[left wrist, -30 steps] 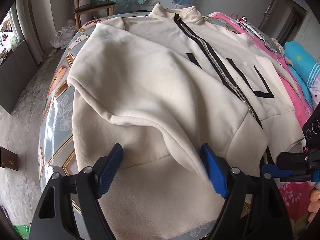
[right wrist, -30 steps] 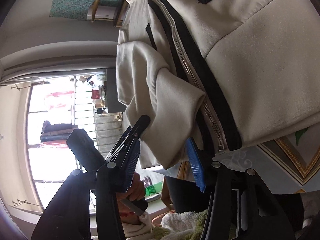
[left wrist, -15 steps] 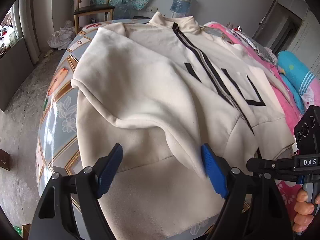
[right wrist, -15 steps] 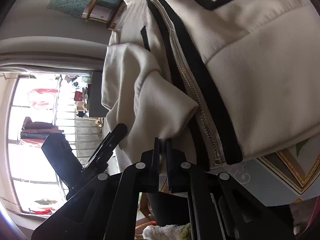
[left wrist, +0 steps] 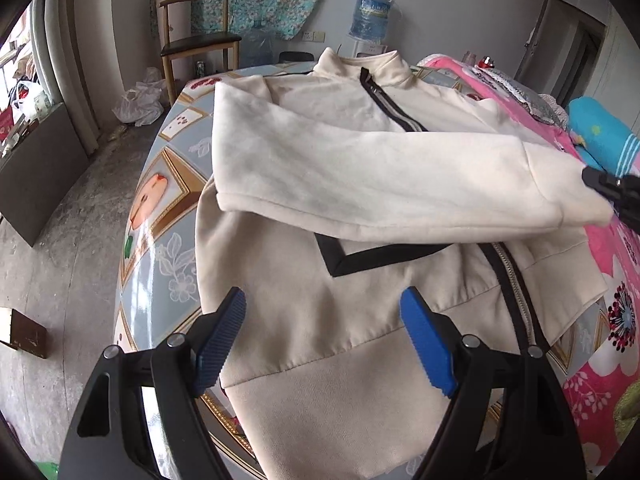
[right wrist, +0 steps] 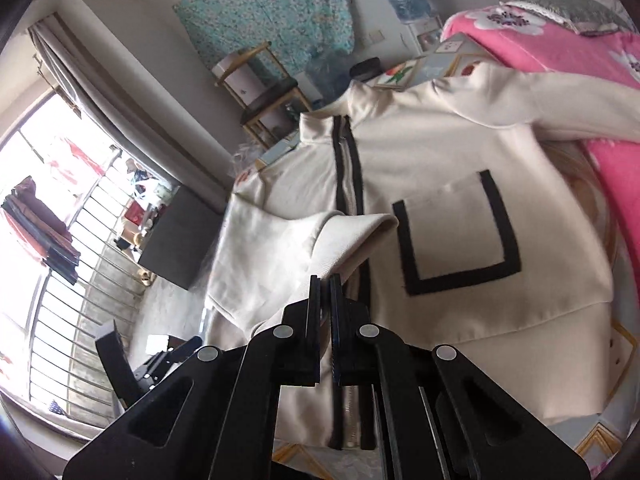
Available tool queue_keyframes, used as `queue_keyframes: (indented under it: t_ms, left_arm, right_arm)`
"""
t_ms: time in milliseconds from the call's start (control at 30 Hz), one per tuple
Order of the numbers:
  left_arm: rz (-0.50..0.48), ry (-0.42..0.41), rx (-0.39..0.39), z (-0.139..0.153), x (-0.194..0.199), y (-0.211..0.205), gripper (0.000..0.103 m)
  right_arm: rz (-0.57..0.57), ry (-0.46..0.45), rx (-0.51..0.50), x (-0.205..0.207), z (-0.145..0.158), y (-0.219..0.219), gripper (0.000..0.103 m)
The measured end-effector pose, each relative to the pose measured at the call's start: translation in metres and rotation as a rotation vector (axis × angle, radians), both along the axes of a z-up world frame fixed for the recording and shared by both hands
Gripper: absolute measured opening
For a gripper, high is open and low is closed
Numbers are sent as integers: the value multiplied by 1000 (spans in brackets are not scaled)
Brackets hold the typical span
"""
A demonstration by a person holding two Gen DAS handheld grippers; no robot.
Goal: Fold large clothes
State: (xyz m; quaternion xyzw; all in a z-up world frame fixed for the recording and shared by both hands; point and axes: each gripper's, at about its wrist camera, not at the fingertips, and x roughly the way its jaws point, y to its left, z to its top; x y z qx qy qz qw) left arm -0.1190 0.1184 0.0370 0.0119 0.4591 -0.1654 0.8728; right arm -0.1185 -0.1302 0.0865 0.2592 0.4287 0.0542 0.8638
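Note:
A cream zip jacket [left wrist: 340, 312] with black trim lies front up on a round patterned table [left wrist: 160, 216]. Its left sleeve [left wrist: 372, 184] is stretched across the chest toward the right. My right gripper [right wrist: 325, 280] is shut on the sleeve cuff [right wrist: 348, 236] and holds it above the zipper; its black tip also shows at the right edge of the left wrist view [left wrist: 612, 186]. My left gripper [left wrist: 324, 336] is open and empty, hovering over the jacket's hem. The jacket's other sleeve [right wrist: 540, 100] lies out over pink bedding.
Pink floral bedding [left wrist: 616, 292] and a blue pillow [left wrist: 604, 132] lie right of the table. A wooden chair [left wrist: 196, 40] and a water bottle [left wrist: 372, 12] stand at the back wall. A dark cabinet [left wrist: 36, 168] stands at the left, by a barred window [right wrist: 52, 264].
My right gripper closed on the sleeve cuff and pulled the sleeve across the jacket's chest to the right. My left gripper stayed open near the hem.

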Motion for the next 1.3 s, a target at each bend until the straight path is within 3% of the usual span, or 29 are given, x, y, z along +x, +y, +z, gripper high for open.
queue_keyframes:
  t_ms: [133, 233, 300, 367, 567, 667, 733, 833, 1000, 1133, 1200, 1300]
  left_arm:
    - [15, 31, 13, -11, 2, 1, 78]
    - [19, 28, 43, -11, 3, 0, 78]
    - [21, 21, 65, -10, 6, -3, 78]
    - [28, 11, 93, -10, 10, -5, 78]
    - [71, -38, 238, -14, 31, -16, 78]
    - [103, -41, 279, -19, 41, -16, 78]
    - [128, -26, 288, -25, 46, -12, 78]
    - [166, -12, 254, -27, 50, -4, 78]
    - [243, -12, 233, -23, 64, 8, 78]
    - [285, 2, 230, -23, 84, 16, 78]
    - [295, 3, 236, -23, 91, 18, 78]
    - [311, 5, 247, -24, 99, 22, 78]
  right_arm:
    - [-14, 150, 8, 1, -57, -18, 6]
    - [-43, 162, 116, -2, -70, -37, 11]
    - [-53, 163, 143, -4, -71, -45, 33]
    - [-52, 175, 153, -1, -75, -49, 36]
    - [-16, 190, 180, 14, -78, -41, 35]
    - [10, 191, 117, 21, -77, -33, 23]
    - [37, 186, 98, 24, -76, -29, 7]
    - [61, 137, 12, 31, -58, -26, 5]
    - [94, -14, -68, 77, 6, -32, 4]
    - [56, -124, -140, 118, 53, -54, 4]
    - [23, -131, -150, 138, 59, -73, 4]
    - [-3, -76, -144, 165, 44, -99, 4]
